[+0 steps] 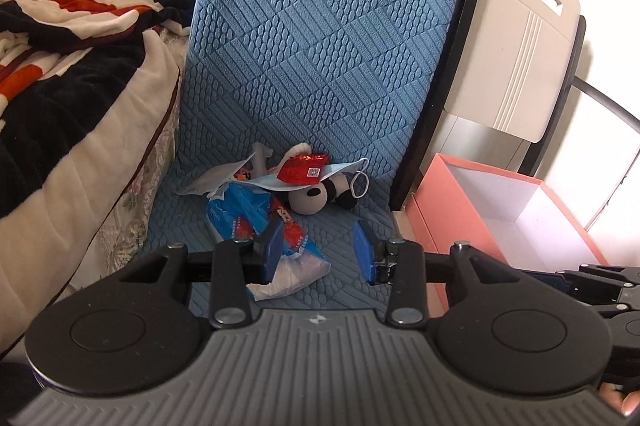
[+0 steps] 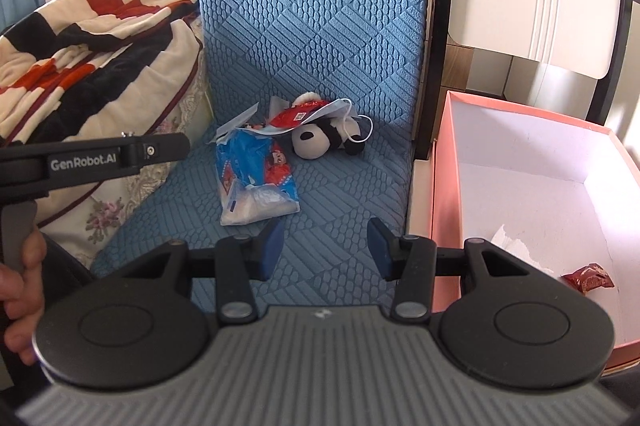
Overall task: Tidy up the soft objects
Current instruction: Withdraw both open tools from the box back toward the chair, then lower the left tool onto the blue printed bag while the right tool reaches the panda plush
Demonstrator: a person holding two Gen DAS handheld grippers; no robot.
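Both grippers tilt downward over a blue textured seat cushion [image 2: 320, 98]. The left gripper [image 1: 320, 250] and right gripper [image 2: 324, 250] stand partly open, holding nothing. At twelve o'clock lie a tissue pack [image 2: 256, 182], panda plush [image 2: 316, 142] and face mask [image 2: 340, 108]. A pink box [image 2: 444, 186] sits at three o'clock.

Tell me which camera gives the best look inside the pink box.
The right wrist view. There the pink box lies open with most of its white floor visible, holding a red wrapper and crumpled white paper. The left wrist view shows only its far corner, contents hidden.
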